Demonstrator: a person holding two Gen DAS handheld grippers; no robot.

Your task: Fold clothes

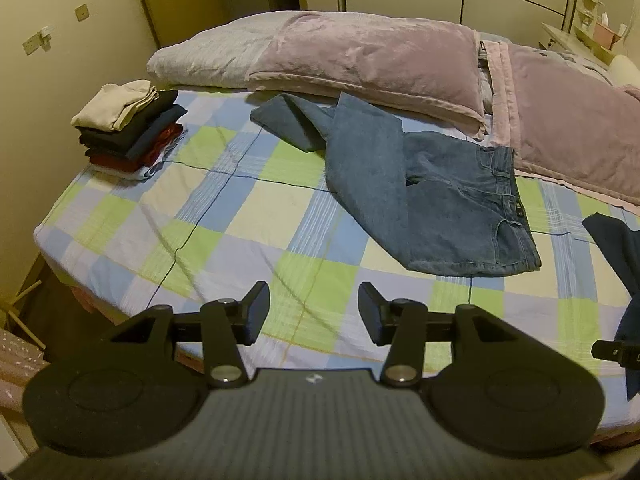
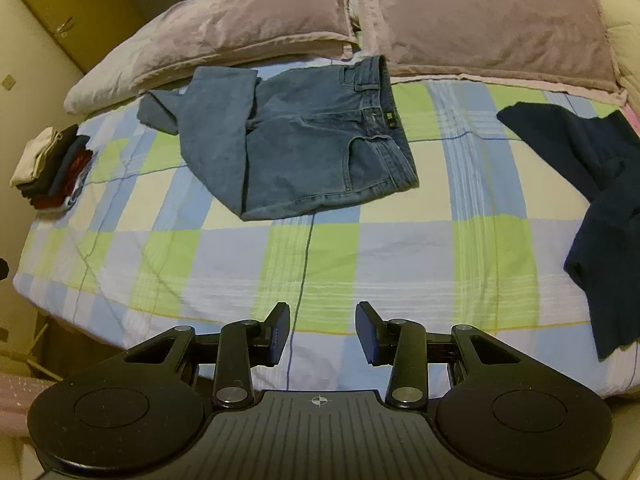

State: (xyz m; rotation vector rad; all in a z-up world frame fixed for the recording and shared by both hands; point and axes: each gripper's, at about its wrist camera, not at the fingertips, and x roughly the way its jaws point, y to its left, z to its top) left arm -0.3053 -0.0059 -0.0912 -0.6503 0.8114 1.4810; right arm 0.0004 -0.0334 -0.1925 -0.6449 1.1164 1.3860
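Both tools hang over the near edge of the checked bed sheet [image 2: 400, 248] with nothing between the pads: left gripper [image 1: 314, 312] parted and empty, right gripper [image 2: 322, 332] likewise parted and empty. Jeans [image 2: 304, 144] lie mid-sheet, waistband toward the mauve pillows [image 2: 480, 20], legs doubled back but crooked, so I judge the fold half-made; a finished stack [image 1: 132, 128] sits well left of the jeans, a dark navy garment [image 2: 600, 200] well right, unfolded. Next move likely calls for reaching across to the jeans, pinching hem or waistband, and squaring the fold.
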